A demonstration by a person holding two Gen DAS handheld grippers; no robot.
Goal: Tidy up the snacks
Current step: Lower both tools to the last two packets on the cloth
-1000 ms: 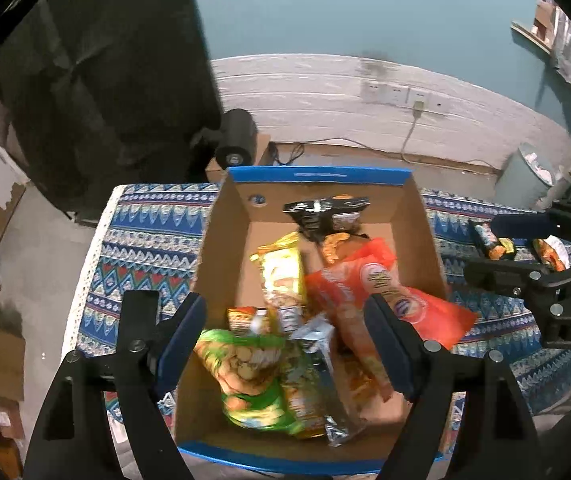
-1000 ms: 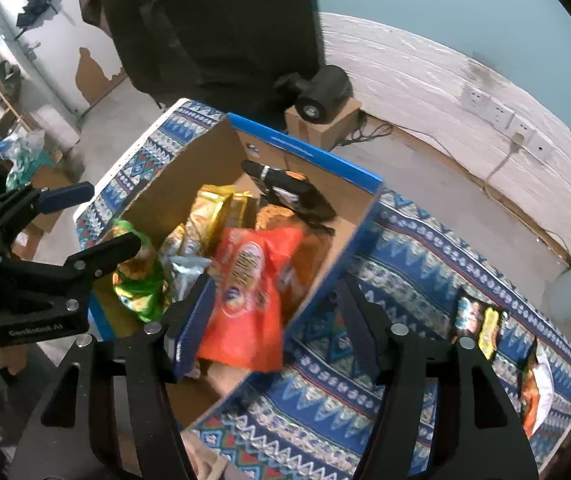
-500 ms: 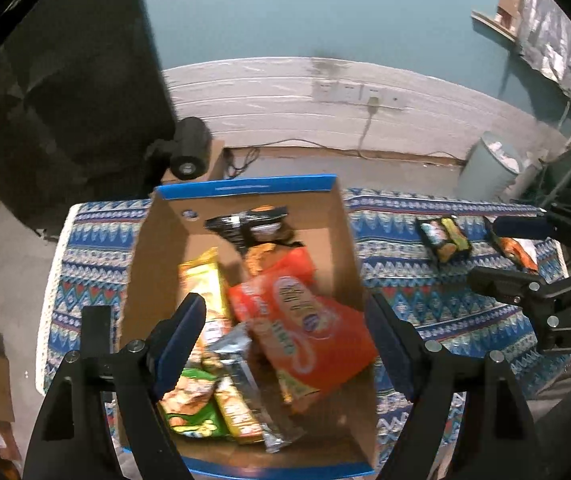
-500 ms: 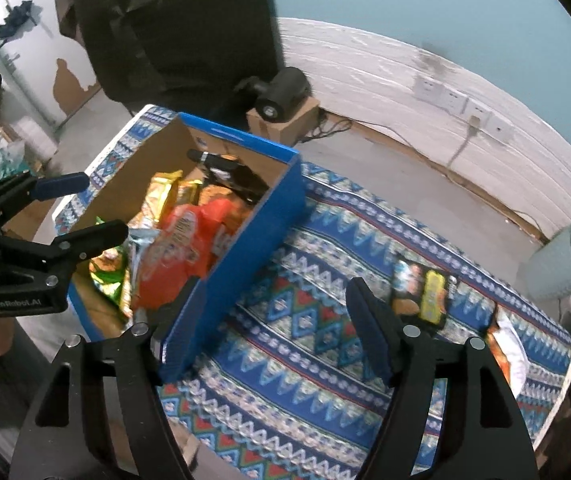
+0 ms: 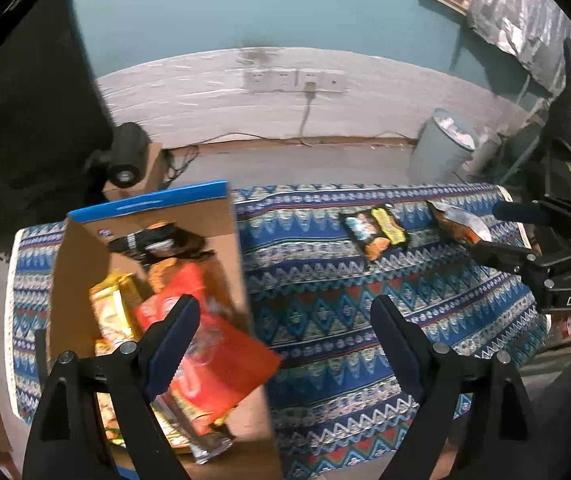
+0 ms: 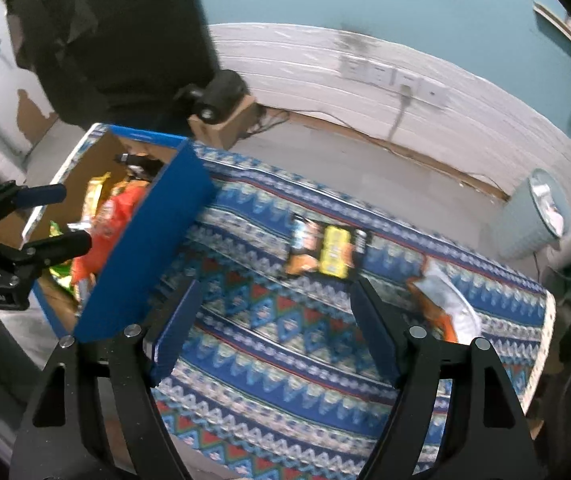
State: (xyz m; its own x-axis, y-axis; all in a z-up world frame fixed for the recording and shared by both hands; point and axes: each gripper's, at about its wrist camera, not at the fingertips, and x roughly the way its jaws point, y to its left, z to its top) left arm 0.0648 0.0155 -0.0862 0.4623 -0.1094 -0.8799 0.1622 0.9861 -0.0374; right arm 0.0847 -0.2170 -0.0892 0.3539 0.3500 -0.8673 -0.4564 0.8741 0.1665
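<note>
A blue cardboard box (image 5: 81, 248) (image 6: 157, 236) sits at the table's left end, filled with several snack packs, an orange bag (image 5: 221, 364) on top. A black-and-yellow snack pack (image 5: 377, 234) (image 6: 325, 250) and an orange-and-white pack (image 5: 459, 226) (image 6: 443, 304) lie on the patterned cloth to the right. My left gripper (image 5: 285, 336) is open and empty above the box's right wall. My right gripper (image 6: 273, 320) is open and empty above the cloth, near the black-and-yellow pack.
The table carries a blue patterned cloth (image 5: 325, 312) (image 6: 285, 380). Behind it are a bare floor, a black device on a small carton (image 5: 125, 160), a grey bin (image 5: 443, 148) (image 6: 533, 216) and a white wall with sockets.
Both grippers have swung right, away from the box and over the cloth. The two loose packs now show closer to the right gripper. Both stay open.
</note>
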